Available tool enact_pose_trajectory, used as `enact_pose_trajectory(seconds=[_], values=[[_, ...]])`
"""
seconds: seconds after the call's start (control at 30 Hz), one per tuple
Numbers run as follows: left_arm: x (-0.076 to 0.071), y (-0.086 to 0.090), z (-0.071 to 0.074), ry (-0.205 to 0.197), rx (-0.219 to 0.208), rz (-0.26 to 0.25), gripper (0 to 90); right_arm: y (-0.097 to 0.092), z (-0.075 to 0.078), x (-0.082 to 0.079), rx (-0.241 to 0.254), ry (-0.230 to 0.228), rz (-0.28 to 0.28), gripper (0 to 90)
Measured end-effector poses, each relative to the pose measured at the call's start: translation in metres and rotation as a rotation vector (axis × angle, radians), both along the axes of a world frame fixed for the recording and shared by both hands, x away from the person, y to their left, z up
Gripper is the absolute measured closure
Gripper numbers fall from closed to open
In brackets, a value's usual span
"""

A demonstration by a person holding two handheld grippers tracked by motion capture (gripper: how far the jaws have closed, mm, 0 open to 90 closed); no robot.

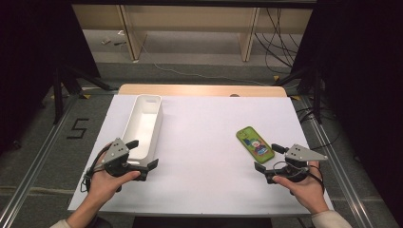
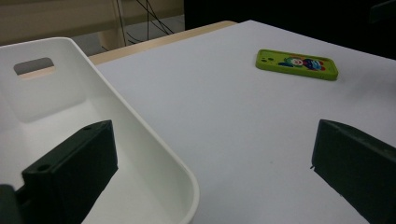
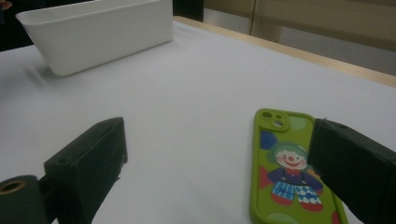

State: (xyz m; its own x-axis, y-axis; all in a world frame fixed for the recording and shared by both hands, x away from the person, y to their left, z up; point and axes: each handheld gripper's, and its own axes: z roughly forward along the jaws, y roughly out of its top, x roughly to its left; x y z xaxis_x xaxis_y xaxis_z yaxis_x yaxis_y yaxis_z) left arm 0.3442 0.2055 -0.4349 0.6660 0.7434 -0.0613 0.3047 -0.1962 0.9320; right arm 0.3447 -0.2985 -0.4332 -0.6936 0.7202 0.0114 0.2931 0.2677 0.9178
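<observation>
Flatly Lying Case Leaves Little for the Jaws to Bite

A green phone case (image 1: 255, 143) printed with a clown is seen lying flat, picture side up, on the white table (image 1: 204, 142), toward its right side and well apart from the white bin (image 1: 144, 124) at the left. The right gripper (image 1: 271, 158) is held just beside the case's near end, jaws spread wide with nothing between them; in the right gripper view one jaw overlaps the case's edge. The left gripper (image 1: 142, 154) is likewise held wide open and empty, straddling the bin's near corner.

A slip is judged the chief risk: with the case so thin and flat, it could be pushed across the smooth surface rather than pinched. If the bin is the goal, it could be nudged by the left jaw inside it.
</observation>
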Motion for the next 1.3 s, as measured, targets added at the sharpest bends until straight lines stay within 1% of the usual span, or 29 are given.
enact_pose_trajectory(seconds=[0.2,0.57,0.73,0.83,0.93,1.0,1.03,1.07,1.1,1.13,1.17,1.2,1.23,1.27,1.3], values=[[0.000,0.000,0.000,0.000,-0.002,0.000,0.0,-0.001,-0.001,0.001,0.002,0.005,-0.009,6.7],[0.000,0.001,0.000,-0.002,-0.008,0.002,0.0,-0.001,-0.001,0.001,0.005,0.004,-0.006,7.3],[0.000,0.002,0.000,-0.002,-0.010,0.005,0.0,-0.001,0.000,0.001,0.006,0.002,-0.007,7.4],[0.000,0.001,0.000,-0.002,-0.011,0.006,0.0,-0.003,0.001,0.003,0.003,-0.005,-0.018,9.3],[0.000,0.001,0.000,-0.002,-0.011,0.006,0.0,-0.007,0.001,0.009,0.008,-0.012,-0.036,16.2],[0.000,0.001,0.000,-0.003,-0.011,0.006,0.0,-0.009,0.001,0.011,0.007,-0.009,-0.046,16.4],[0.000,0.001,0.001,-0.005,-0.011,0.005,0.0,-0.011,0.000,0.016,-0.006,-0.016,-0.063,21.1],[0.000,0.001,0.001,-0.005,-0.011,0.005,0.0,-0.011,0.000,0.016,-0.006,-0.016,-0.063,21.1],[0.000,0.001,0.001,-0.005,-0.012,0.005,0.0,-0.014,-0.001,0.021,-0.014,-0.012,-0.076,28.2],[0.000,0.001,0.000,-0.004,-0.014,0.008,0.0,-0.015,-0.001,0.024,-0.018,-0.008,-0.085,31.1],[0.000,0.001,0.000,-0.004,-0.014,0.008,0.0,-0.015,-0.001,0.024,-0.018,-0.008,-0.085,31.1],[0.000,0.001,0.001,-0.005,-0.016,0.006,0.0,-0.017,-0.001,0.028,-0.027,-0.012,-0.118,40.9],[0.000,0.001,0.001,-0.005,-0.016,0.006,0.0,-0.018,-0.002,0.031,-0.035,-0.005,-0.136,46.5],[0.000,0.001,0.000,-0.004,-0.016,0.004,0.0,-0.019,-0.002,0.033,-0.041,0.009,-0.147,54.5],[0.000,0.001,0.000,-0.004,-0.016,0.004,0.0,-0.019,-0.002,0.033,-0.041,0.009,-0.147,54.5]])
